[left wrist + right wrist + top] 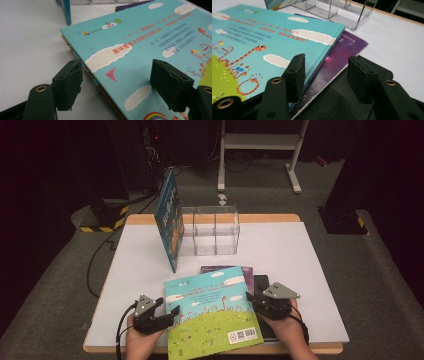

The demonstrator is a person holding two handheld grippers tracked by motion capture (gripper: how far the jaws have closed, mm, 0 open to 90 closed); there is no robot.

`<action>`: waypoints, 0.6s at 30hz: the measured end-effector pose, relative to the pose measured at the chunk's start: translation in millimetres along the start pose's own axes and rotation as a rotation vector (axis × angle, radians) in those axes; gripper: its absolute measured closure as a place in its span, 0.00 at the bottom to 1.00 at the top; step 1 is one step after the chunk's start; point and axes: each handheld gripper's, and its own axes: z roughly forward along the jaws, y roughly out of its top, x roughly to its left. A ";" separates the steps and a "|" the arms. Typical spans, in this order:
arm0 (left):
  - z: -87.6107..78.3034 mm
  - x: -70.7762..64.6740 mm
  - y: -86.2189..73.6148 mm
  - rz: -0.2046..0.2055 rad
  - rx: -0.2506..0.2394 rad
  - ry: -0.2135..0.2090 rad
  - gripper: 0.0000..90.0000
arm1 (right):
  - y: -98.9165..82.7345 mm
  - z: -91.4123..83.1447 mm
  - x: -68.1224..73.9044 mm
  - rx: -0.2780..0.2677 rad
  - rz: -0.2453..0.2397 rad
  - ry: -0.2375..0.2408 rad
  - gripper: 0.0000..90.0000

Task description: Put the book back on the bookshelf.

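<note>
Risk noted first: the teal picture book (212, 312) tops a loose stack, so I judge a one-sided pinch could drag the purple book (342, 53) beneath it askew. Left hand-held gripper (161, 316) stands spread, straddling the teal book's near-left edge without pressing. Right hand-held gripper (261, 304) is also spread, jaws flanking the opposite edge, nothing clamped. Teal cover looks glossy, flat, with clouds and a snake, lying on the table (300, 250) between both hand-held grippers.
</note>
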 end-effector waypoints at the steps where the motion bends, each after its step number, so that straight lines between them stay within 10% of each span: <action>1: -0.7 0.1 0.6 -0.006 -0.004 -0.004 0.29 | 0.0 0.2 -0.4 0.004 0.004 0.003 0.54; 18: 2.9 -0.1 -1.1 -0.064 0.033 -0.027 0.26 | 0.2 -0.4 1.9 0.003 -0.014 -0.010 0.55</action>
